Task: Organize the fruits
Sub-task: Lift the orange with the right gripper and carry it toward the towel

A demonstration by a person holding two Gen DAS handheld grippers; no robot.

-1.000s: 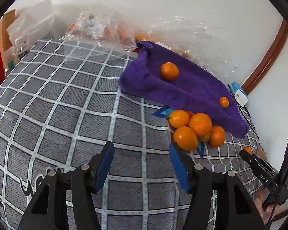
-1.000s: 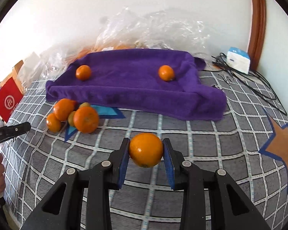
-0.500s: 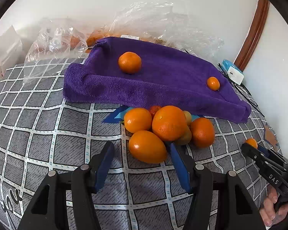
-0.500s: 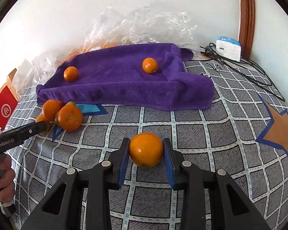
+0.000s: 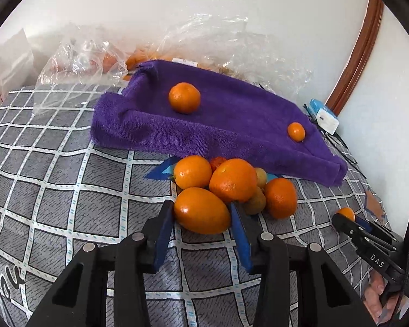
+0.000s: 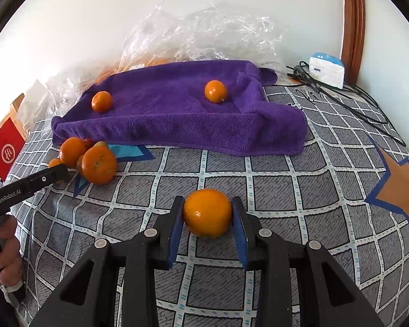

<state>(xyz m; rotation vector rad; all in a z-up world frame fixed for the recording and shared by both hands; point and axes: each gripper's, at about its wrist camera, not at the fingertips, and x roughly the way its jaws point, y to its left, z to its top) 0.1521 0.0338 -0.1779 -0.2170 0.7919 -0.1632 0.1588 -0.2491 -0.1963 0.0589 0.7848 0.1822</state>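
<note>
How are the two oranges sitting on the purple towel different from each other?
The left orange looks bigger than the right orange in the left wrist view, where it is also nearer, so true size is uncertain. The left orange lies near the purple towel's left end; the right orange lies toward its right, near a raised fold. Both are round, orange, resting loose on the towel, and untouched by any gripper.
</note>
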